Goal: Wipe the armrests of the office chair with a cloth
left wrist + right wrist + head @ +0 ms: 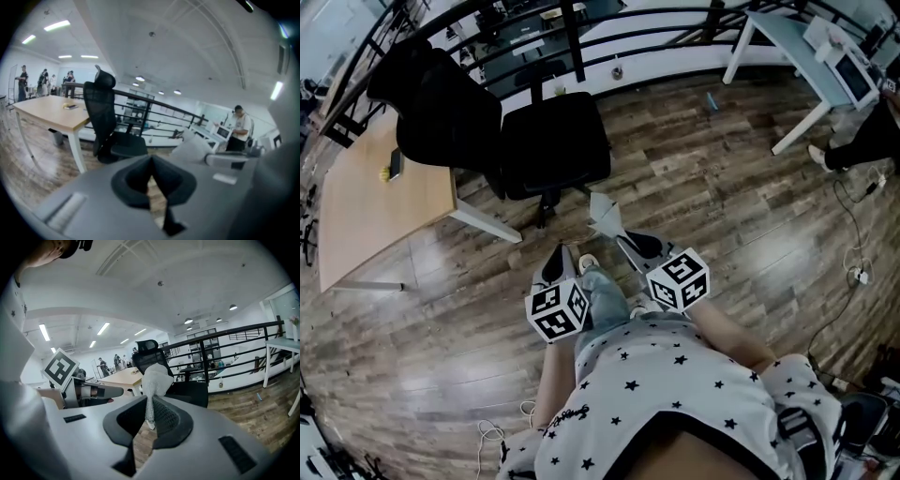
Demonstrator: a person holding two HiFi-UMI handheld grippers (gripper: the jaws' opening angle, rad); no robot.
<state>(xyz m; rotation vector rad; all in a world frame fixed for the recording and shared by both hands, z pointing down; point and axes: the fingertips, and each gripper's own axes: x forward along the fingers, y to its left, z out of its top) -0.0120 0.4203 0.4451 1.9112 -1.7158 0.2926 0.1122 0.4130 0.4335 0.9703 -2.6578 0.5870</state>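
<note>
- Well, the office chair (555, 145) is sitting at about 11 o'clock from the person. It is black, its seat is facing them, and nothing is touching it.
- Its armrests are hiding in all that black, so I am not picking them out for sure.
- The cloth (607, 217) is hanging in the air at about 12 o'clock from the person. It is near the chair but apart from it, and it is not rubbing on anything.
- The right gripper (623, 240) is pinching the cloth tight. In the right gripper view the white cloth is sticking up from between the closed jaws, with the chair behind it.
- The left gripper (559, 255) is hanging at about 9 o'clock from the right one. Its jaws are pressing together with nothing between them.
- So I am thinking the wiping is not going yet. The cloth is up and ready, but both armrests are waiting to be done.
- The next bit is likely bringing the cloth forward to the first armrest.
- Farther out, a wooden desk (366, 206) is standing at 10 o'clock, a white table (792, 47) at 2 o'clock and a black railing (574, 42) at 12 o'clock. A wood floor (722, 206) is running under it all.
</note>
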